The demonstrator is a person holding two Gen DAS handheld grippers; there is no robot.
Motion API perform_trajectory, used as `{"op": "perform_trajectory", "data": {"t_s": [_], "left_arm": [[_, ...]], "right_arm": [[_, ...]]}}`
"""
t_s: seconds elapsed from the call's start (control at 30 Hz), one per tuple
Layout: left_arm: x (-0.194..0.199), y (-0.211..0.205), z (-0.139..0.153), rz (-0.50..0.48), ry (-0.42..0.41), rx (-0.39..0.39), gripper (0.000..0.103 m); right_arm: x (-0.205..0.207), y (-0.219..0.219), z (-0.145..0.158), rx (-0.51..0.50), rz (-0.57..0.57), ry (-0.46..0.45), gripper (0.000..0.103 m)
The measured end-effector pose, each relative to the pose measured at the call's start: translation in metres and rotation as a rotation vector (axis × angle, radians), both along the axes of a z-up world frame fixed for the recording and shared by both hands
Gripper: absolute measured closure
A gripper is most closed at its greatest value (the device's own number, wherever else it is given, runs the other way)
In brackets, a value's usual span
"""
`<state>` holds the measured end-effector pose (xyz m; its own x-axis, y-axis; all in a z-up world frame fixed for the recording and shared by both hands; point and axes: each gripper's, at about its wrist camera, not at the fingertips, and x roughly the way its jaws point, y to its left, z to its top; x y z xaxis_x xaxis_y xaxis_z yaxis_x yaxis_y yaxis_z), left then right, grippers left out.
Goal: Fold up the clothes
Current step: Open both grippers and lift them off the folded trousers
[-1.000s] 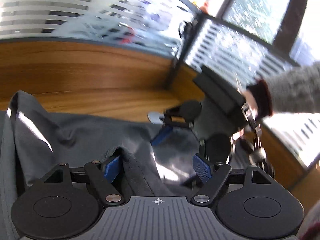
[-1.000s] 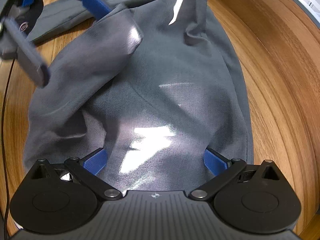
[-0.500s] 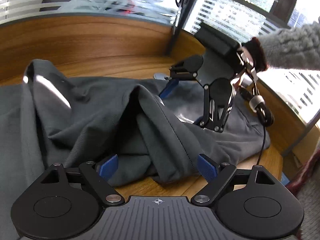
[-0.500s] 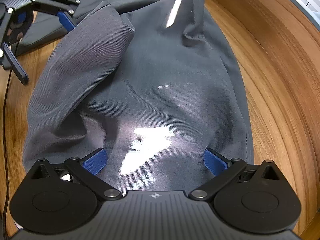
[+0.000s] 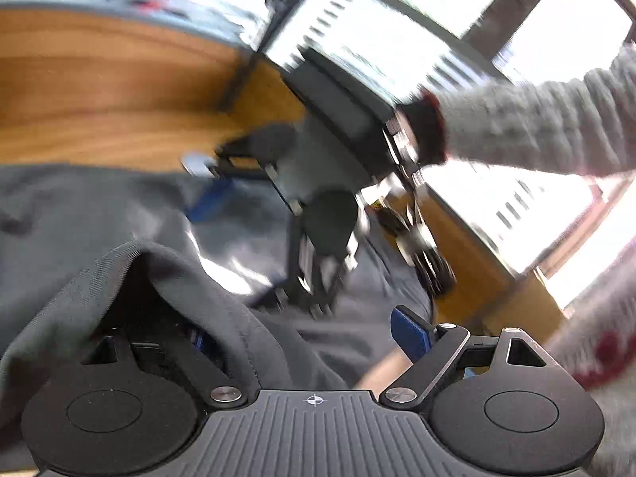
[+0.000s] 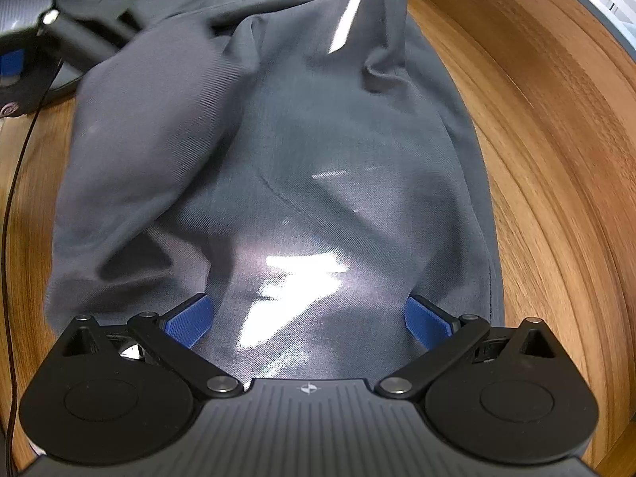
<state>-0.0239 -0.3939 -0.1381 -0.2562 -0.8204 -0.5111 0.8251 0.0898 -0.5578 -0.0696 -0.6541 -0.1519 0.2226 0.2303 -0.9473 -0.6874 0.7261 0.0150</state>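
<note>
Item one, the setting: a wooden counter with strong grain, backed in the left wrist view by a low wooden wall and bright windows with slatted blinds, all smeared by motion blur.

Item two, the task's thing: a dark grey garment, spread along the counter and covering most of the right wrist view. We note a raised fold running down its left side, a small pucker near its far right edge, and bright patches of window light on the cloth. Its far corner lies flat near the top of that view.

Item three, the left tool: we record its jaws standing wide. A hump of the grey cloth drapes over its left finger, hiding most of that blue pad; the right pad stands clear of the fabric, so we list nothing as gripped.

Item four, the right tool: jaws wide, pointing steeply down at the garment, a blue pad to either side of a sunlit stretch of cloth. We cannot tell whether the pads touch the fabric; they do not pinch it. In the left wrist view we see this tool from outside, blurred, with a grey knitted sleeve behind it.

Item five: a thin black cable crossing the counter's left edge.
</note>
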Motion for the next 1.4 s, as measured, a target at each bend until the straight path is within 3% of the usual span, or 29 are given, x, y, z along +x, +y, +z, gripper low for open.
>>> {"op": "perform_trajectory", "data": {"t_s": [0.13, 0.3, 0.5, 0.67, 0.87, 1.0, 1.13, 1.4], "left_arm": [[-0.013, 0.008, -0.016, -0.141, -0.003, 0.088, 0.017], [-0.01, 0.012, -0.027, -0.174, -0.006, 0.152, 0.018], [-0.022, 0.014, -0.028, -0.246, 0.075, 0.131, 0.026], [-0.041, 0.032, -0.026, -0.223, 0.162, 0.114, 0.026], [-0.048, 0.062, -0.024, -0.04, 0.256, 0.088, 0.033], [-0.059, 0.077, -0.013, 0.002, 0.256, 0.087, 0.033], [-0.069, 0.094, -0.001, 0.138, 0.148, 0.162, 0.033], [-0.074, 0.142, 0.027, 0.674, -0.124, 0.329, 0.024]], "right_arm": [[-0.016, -0.01, 0.005, 0.002, -0.009, -0.001, 0.0], [-0.013, -0.007, 0.004, 0.003, -0.01, -0.002, 0.0], [-0.006, -0.001, 0.002, -0.001, -0.008, 0.002, 0.0], [-0.004, 0.0, 0.0, -0.001, -0.008, 0.001, 0.0], [-0.001, 0.0, -0.001, 0.001, -0.009, -0.001, 0.0], [0.002, 0.001, -0.003, -0.002, -0.009, 0.002, 0.0], [0.003, 0.001, -0.004, -0.001, -0.015, -0.001, 0.0], [-0.001, 0.002, 0.004, -0.005, -0.1, -0.027, 0.0]]}}
